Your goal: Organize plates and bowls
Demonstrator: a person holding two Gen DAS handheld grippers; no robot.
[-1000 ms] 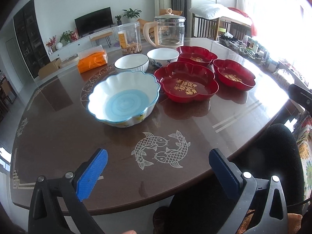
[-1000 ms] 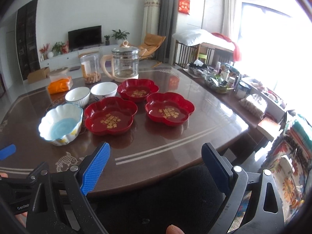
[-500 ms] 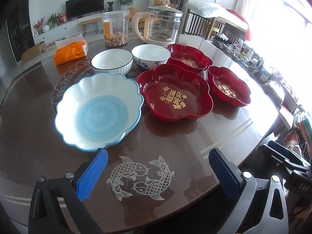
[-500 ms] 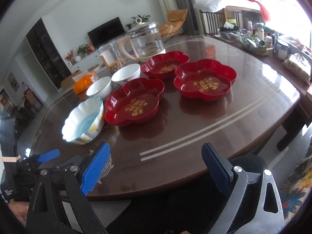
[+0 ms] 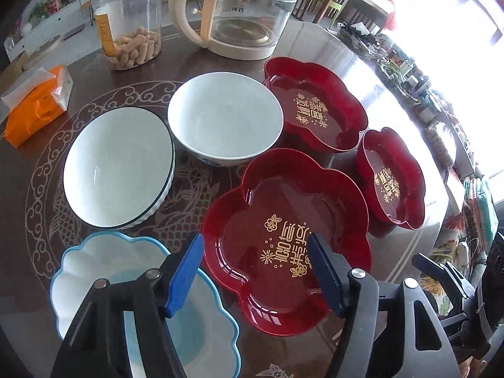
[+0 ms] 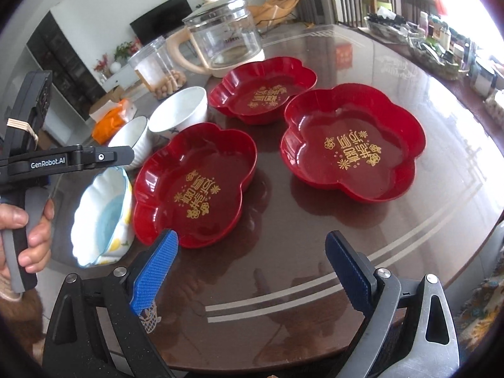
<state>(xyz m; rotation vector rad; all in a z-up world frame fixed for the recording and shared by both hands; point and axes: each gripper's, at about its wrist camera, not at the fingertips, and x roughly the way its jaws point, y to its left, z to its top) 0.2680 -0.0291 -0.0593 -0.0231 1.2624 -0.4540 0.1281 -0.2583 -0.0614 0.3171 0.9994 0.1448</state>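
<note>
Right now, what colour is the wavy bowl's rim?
Blue, on the wavy bowl; clearest from the left wrist view.

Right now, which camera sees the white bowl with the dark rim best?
The left wrist view. There the dark-rimmed white bowl sits near the middle, and its whole inside and ribbed side show. In the right wrist view the same bowl is small and far off, partly hidden behind the left gripper's black body.

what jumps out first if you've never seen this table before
Three glossy red flower-shaped plates with gold lettering crowd the middle of the dark table. Left of them sit two white bowls and a scalloped blue-rimmed bowl, with a glass kettle behind. The left tongs hang over the nearest red plate, closing with nothing gripped.
</note>
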